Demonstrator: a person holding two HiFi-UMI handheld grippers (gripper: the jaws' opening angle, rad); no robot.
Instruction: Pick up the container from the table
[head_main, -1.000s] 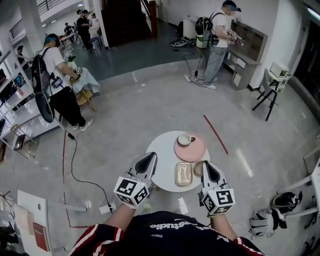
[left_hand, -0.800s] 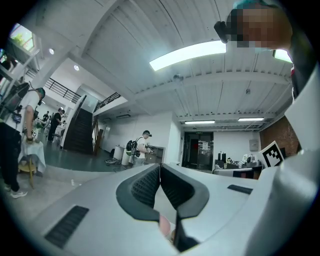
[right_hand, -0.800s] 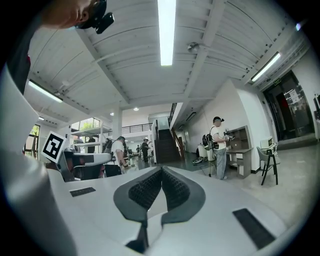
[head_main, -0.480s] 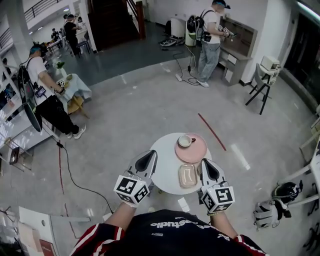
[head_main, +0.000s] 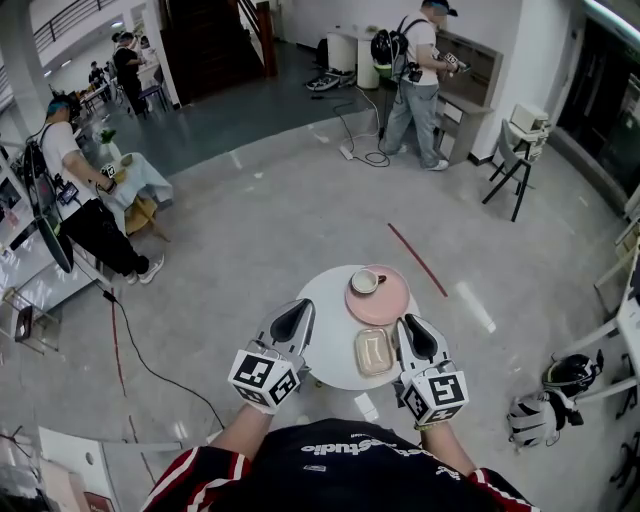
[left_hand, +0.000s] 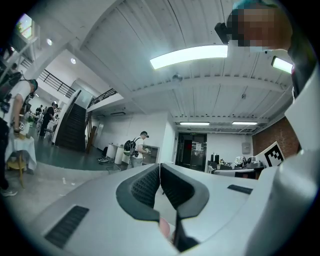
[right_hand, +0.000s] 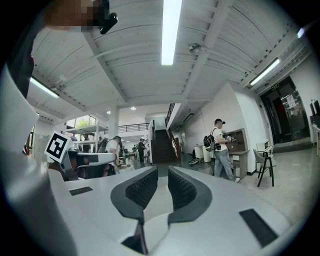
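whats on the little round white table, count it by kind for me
pink plate: 1
cup: 1
container: 1
total in view: 3

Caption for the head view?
Beige rectangular container on round white table beside pink plate with white cup; right gripper alongside, empty jaws just opened.

Table (head_main: 335, 330): white.
Plate (head_main: 392, 303): pink.
Cup (head_main: 366, 282): white.
Container (head_main: 373, 351): pale beige.
Left gripper (head_main: 297, 315), right gripper (head_main: 414, 330): light grey shells, black ribbed fingers (right_hand: 141, 189), black-and-white square markers.
Floor (head_main: 250, 240): glossy grey, with a red line (head_main: 415, 258).
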